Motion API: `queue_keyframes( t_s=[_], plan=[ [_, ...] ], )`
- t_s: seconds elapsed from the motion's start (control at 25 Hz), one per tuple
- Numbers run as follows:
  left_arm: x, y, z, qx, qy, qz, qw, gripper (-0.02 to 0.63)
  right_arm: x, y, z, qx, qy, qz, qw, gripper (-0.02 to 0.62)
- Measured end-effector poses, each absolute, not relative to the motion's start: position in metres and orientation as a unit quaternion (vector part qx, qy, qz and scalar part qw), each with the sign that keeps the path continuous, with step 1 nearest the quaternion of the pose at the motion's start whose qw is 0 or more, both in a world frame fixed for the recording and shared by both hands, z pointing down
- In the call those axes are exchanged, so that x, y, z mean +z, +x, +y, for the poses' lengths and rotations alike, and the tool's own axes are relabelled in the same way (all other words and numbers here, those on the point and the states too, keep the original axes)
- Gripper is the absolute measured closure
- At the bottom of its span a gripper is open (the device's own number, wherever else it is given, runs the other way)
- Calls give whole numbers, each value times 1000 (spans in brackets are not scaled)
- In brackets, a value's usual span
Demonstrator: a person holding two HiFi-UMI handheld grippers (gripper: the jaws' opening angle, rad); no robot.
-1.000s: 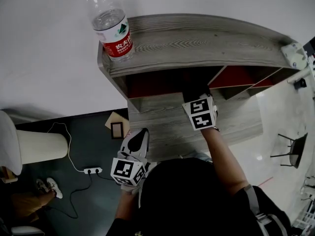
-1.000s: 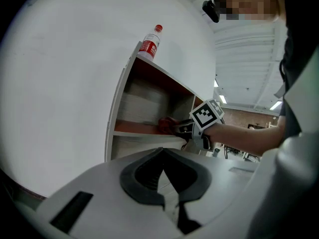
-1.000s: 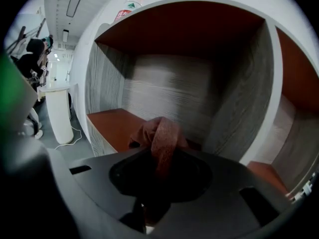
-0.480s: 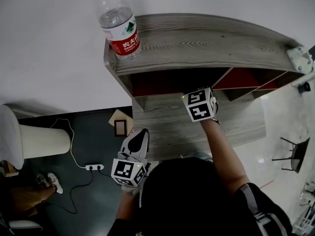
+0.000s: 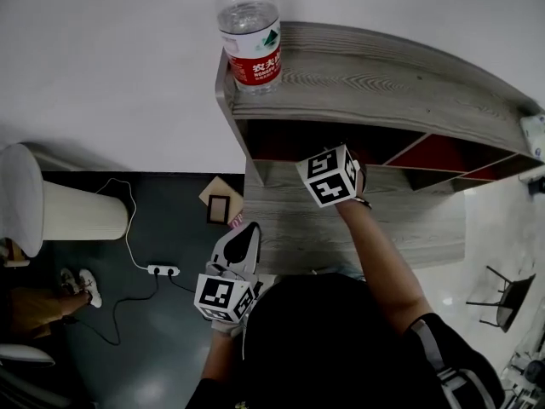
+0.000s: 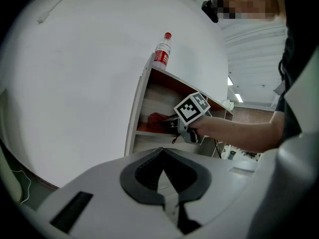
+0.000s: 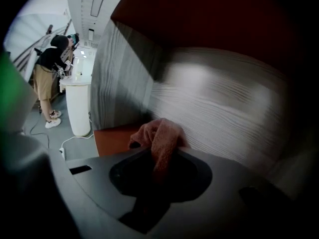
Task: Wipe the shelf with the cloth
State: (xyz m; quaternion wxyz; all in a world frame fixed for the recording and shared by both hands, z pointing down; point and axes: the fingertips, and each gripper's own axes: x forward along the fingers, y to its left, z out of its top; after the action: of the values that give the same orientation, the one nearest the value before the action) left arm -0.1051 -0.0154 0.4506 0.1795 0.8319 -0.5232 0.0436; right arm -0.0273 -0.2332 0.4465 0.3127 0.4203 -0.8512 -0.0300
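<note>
The right gripper (image 7: 159,176) reached into the leftmost compartment of the shelf (image 5: 358,83), its jaws pinching a fold of the reddish cloth (image 7: 160,136). The cloth bunched low in that compartment, on or just above its grey board. Only a narrow fold seemed caught, so a hard drag across the grained wood could probably pull the cloth free and leave it behind. The bottle (image 5: 253,37) stood on the shelf's top at its very left end, above that compartment. A knock from the right gripper against the top could likely tip it off. The left gripper (image 6: 162,169), jaws pressed together on nothing, hung well apart from the shelf, so nothing would steady the shelf against a jolt.
</note>
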Motion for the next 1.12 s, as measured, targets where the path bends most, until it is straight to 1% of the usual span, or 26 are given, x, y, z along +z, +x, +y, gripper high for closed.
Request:
queue_keyframes(
  t_s=[0.36,0.52,0.64,0.96,1.12],
  plan=[
    [452,-123,3,42,805,-562,186,601,445,-94,-217,-71,354,-881,306,526],
    [453,-128,11,41,796,-573,188,601,445,-106,-210,-91,343,-886,299,528],
    [455,-130,15,40,792,-579,191,601,443,-112,-205,-83,332,-895,286,529],
    [455,-135,22,39,786,-587,191,601,426,-123,-197,10,314,-932,178,532],
    [454,-133,22,40,787,-585,189,601,407,-123,-189,87,292,-949,85,532]
  ],
)
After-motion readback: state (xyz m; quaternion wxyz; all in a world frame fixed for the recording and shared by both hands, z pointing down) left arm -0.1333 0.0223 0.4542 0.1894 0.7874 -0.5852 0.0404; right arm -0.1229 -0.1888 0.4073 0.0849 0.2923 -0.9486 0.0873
